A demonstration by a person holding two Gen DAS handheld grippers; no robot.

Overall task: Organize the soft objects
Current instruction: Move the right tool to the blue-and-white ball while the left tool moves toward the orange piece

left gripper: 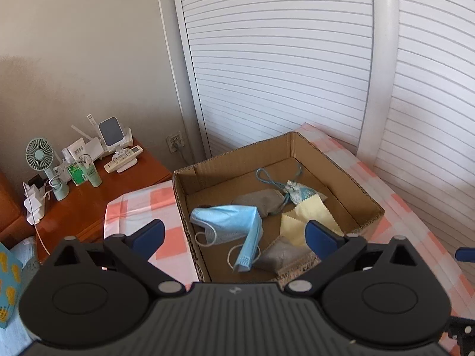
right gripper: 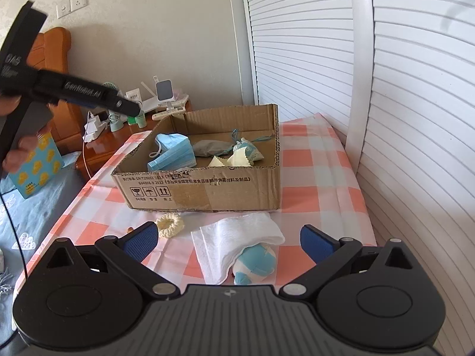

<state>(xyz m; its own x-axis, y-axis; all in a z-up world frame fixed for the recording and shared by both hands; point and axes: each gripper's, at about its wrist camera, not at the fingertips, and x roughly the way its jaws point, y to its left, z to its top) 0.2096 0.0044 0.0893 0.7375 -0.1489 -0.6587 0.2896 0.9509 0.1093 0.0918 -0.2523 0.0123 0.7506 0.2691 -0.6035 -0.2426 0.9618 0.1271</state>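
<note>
Right wrist view first: right gripper [right gripper: 228,238] spread wide, nothing between the blue pads, hovering just above a white cloth [right gripper: 237,237] draped over a blue-and-white plush toy [right gripper: 255,259]. Cream scrunchie [right gripper: 169,224] beside the cloth, just in front of the cardboard box [right gripper: 202,191]. Printed on the box's front wall: fragile, keep-dry and this-way-up symbols, plus Chinese lines too small to read in full. "GenRobot.AI" readable on the black arm of the left gripper [right gripper: 130,109], held up left of the box in a hand [right gripper: 17,151].

Left wrist view: left gripper [left gripper: 234,235] also wide apart and empty, poised over the box's near wall. Inside the box: blue face mask [left gripper: 228,222], two grey pouches [left gripper: 261,204], yellow cloths [left gripper: 308,216], a patterned sachet [left gripper: 297,192] on a blue cord.

Box resting on a pink-and-white checked cover [right gripper: 314,178]. Behind the box, white louvred doors [left gripper: 282,59]; left of it, a wooden nightstand [left gripper: 98,198] with a small fan [left gripper: 40,151], chargers and a remote, against a beige wall.
</note>
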